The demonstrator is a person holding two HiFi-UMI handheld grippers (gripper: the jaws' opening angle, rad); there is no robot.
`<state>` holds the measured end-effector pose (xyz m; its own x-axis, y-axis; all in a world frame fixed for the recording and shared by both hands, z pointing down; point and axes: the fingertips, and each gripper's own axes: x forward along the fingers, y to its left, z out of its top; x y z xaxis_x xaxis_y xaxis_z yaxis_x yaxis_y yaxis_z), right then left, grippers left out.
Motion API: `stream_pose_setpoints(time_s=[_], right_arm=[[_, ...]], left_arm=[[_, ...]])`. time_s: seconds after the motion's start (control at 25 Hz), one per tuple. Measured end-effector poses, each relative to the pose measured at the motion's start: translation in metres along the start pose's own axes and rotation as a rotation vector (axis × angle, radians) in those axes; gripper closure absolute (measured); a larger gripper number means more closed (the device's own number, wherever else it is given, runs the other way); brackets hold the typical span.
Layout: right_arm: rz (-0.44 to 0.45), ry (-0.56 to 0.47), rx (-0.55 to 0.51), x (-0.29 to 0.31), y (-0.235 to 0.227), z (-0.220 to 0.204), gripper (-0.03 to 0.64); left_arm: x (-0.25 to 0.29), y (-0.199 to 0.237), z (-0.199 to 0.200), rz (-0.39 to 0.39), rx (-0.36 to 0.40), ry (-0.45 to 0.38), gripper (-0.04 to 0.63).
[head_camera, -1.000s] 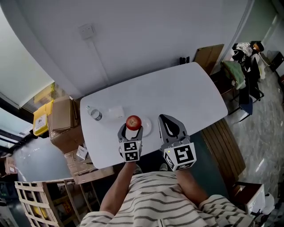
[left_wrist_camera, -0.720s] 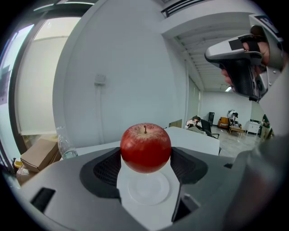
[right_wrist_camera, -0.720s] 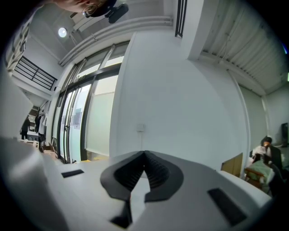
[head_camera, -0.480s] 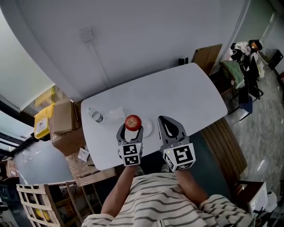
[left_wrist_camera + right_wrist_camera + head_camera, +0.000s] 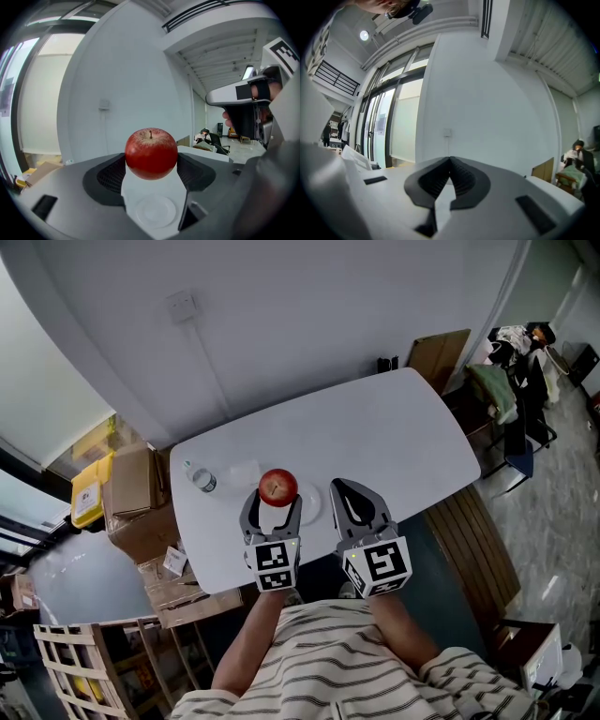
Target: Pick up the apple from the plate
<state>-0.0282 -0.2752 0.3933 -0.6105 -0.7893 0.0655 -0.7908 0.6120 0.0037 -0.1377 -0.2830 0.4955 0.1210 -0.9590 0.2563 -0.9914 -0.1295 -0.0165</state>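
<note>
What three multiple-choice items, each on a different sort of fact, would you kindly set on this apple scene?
1. Where is the apple? A in the left gripper, clear of the plate; B resting on the plate; C in the right gripper.
2. What colour is the plate? A blue; B white; C black.
3. How does the right gripper stand? A wide open; B shut on the apple; C shut and empty.
Answers: 1 A, the left gripper view shows the apple gripped by its sides, with the plate below it; 2 B, the plate is as pale as the table; 3 C, the gripper's tips meet with nothing between them.
</note>
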Motion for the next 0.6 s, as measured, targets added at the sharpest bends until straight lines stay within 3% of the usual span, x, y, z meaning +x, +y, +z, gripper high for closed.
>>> stream_pose_setpoints(time_s=[0.24,0.6], right_arm=[[0.014,-0.001,0.0,0.0,0.002,0.0,0.604],[0.022,-0.002,-0.001,-0.002,-0.001,0.0,0.604]], left_arm=[[-0.009,-0.003,0.022,0.006,0.023,-0.041,0.244],[-0.024,-0.007,0.059,0.018,0.0,-0.109,0.244]])
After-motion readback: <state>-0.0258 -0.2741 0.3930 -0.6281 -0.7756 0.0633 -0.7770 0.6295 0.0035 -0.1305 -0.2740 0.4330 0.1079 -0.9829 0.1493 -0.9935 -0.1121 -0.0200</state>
